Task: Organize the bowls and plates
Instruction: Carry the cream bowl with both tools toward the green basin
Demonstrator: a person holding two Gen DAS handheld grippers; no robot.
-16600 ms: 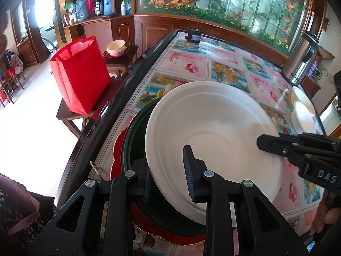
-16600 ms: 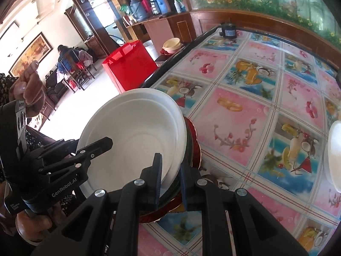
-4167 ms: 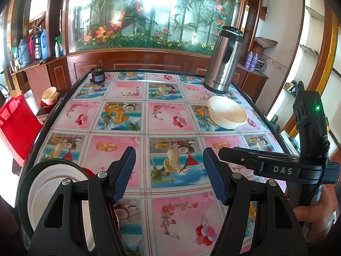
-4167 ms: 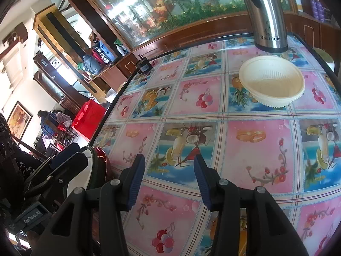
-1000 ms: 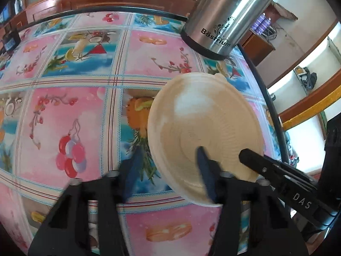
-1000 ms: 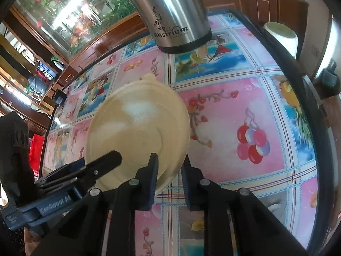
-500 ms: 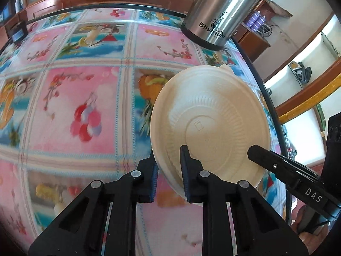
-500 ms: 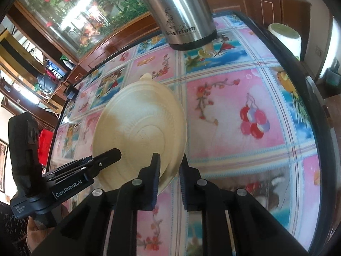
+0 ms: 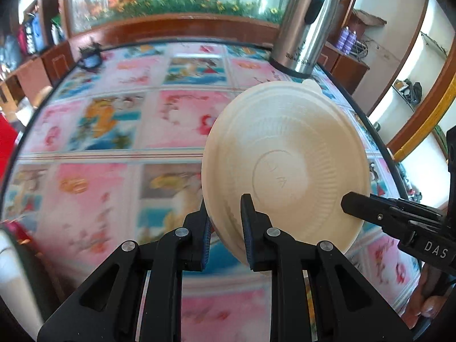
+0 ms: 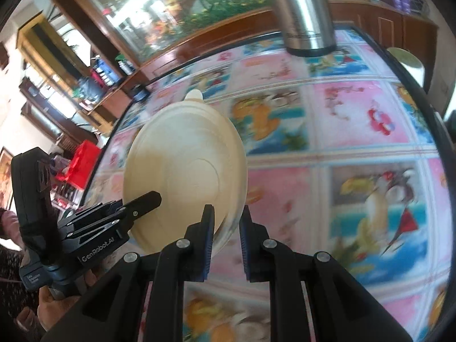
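Observation:
A cream ribbed disposable bowl [image 9: 285, 159] is held tilted in the air above the flowered table [image 9: 114, 131]. My left gripper [image 9: 226, 228] is shut on its left rim. My right gripper [image 10: 226, 228] is shut on its opposite rim, and the bowl [image 10: 185, 176] shows its smooth side there. Each gripper appears in the other's view, the right one [image 9: 399, 216] and the left one [image 10: 114, 222]. At the far left edge, a sliver of the stacked plates [image 9: 11, 256] shows, white in a dark green rim.
A tall steel thermos [image 9: 307, 25] stands at the table's far right corner. A small dark object [image 9: 88, 57] sits at the far left. A red bag [image 10: 82, 156] stands beyond the table's left edge. Wooden cabinets and an aquarium back the table.
Both grippers have lifted the bowl and carried it away from the thermos, toward the near left of the table. The view is motion-blurred. The plate stack has come into the left view.

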